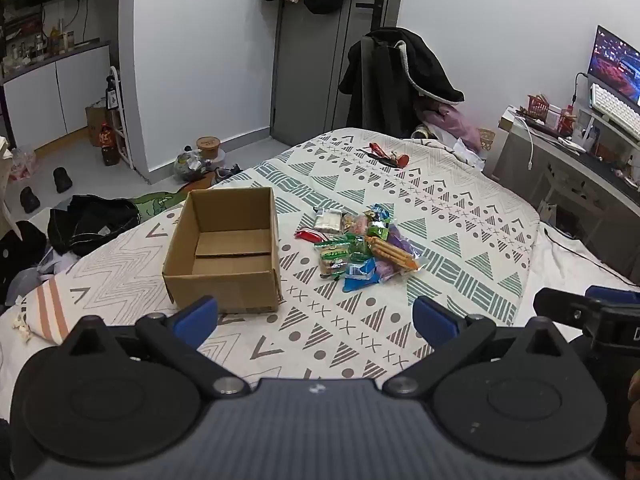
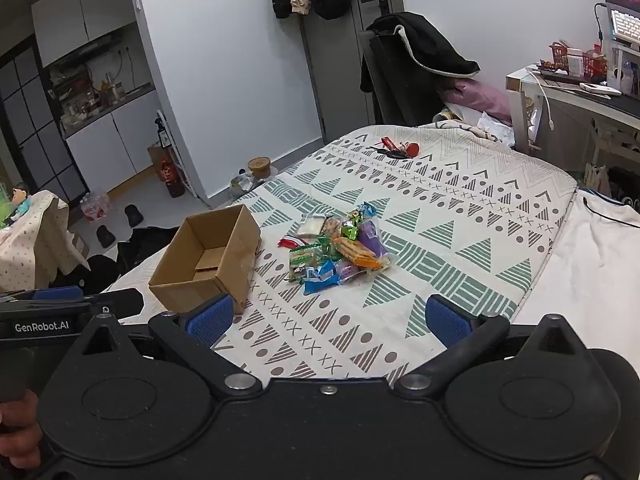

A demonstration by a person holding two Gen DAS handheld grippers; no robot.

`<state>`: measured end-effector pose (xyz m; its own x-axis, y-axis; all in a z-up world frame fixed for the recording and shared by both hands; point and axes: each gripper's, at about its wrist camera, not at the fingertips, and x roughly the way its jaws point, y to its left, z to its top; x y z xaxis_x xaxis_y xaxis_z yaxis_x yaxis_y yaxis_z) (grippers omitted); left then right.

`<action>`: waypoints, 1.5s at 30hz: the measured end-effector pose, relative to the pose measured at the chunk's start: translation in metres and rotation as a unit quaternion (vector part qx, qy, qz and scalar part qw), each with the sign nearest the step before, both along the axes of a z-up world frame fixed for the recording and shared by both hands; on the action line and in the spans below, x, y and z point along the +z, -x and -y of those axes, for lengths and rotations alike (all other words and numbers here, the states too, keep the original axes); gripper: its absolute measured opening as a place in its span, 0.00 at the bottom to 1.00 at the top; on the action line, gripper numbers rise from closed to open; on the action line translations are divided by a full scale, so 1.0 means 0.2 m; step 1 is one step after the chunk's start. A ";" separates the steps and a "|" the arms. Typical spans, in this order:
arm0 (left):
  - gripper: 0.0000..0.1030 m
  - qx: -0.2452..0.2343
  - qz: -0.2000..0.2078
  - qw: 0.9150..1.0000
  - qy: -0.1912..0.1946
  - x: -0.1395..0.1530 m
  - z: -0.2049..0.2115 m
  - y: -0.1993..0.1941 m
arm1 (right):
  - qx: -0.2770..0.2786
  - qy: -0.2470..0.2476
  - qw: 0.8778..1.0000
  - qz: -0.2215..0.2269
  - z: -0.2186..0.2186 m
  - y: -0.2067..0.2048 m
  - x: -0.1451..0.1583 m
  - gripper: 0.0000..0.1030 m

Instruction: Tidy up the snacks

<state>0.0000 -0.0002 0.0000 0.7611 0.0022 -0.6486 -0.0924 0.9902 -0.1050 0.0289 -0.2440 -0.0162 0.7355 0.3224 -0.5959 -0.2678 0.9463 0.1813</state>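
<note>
A pile of wrapped snacks (image 1: 358, 246) lies on the patterned bedspread (image 1: 440, 216); it also shows in the right wrist view (image 2: 340, 250). An open cardboard box (image 1: 224, 252) stands empty to the left of the pile, also in the right wrist view (image 2: 206, 258). My left gripper (image 1: 316, 320) is open and empty, held back from the box and the pile. My right gripper (image 2: 330, 318) is open and empty, near the bed's front, short of the snacks. The right gripper's side shows at the left view's right edge (image 1: 592, 312).
Keys with a red tag (image 1: 386, 156) lie at the bed's far end. A chair draped with a black coat (image 1: 396, 80) stands behind the bed. A desk (image 1: 568, 152) with a keyboard is at the right. Clothes and shoes lie on the floor (image 1: 88, 216) left.
</note>
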 end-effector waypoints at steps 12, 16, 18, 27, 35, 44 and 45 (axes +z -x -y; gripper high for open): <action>1.00 -0.004 0.012 1.000 -0.007 0.03 0.01 0.04 | -0.005 0.000 1.000 0.006 0.01 0.02 0.01 1.00; 1.00 -0.002 0.012 1.000 -0.003 0.02 0.01 0.05 | 0.002 0.008 1.000 0.015 -0.02 0.03 0.03 1.00; 1.00 0.000 0.010 1.000 -0.002 0.01 0.00 0.06 | 0.005 0.010 1.000 0.015 -0.03 0.03 0.03 1.00; 1.00 0.007 0.011 1.000 0.003 0.05 -0.03 0.04 | 0.016 0.010 1.000 0.012 -0.05 0.02 0.05 1.00; 1.00 0.014 0.014 1.000 0.007 0.07 -0.08 0.06 | 0.021 0.013 1.000 0.018 -0.09 0.06 0.04 1.00; 1.00 0.011 0.023 1.000 0.008 0.09 -0.09 0.08 | 0.022 0.008 0.999 0.024 -0.09 0.06 0.05 1.00; 1.00 0.009 0.023 1.000 0.009 0.09 -0.09 0.08 | 0.023 0.009 0.999 0.025 -0.09 0.07 0.05 1.00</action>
<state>-0.0167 0.0171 0.0176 0.7899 0.0060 -0.6132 -0.1057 0.9863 -0.1265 0.0159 -0.2251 -0.0071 0.7490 0.3464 -0.5648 -0.3192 0.9357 0.1504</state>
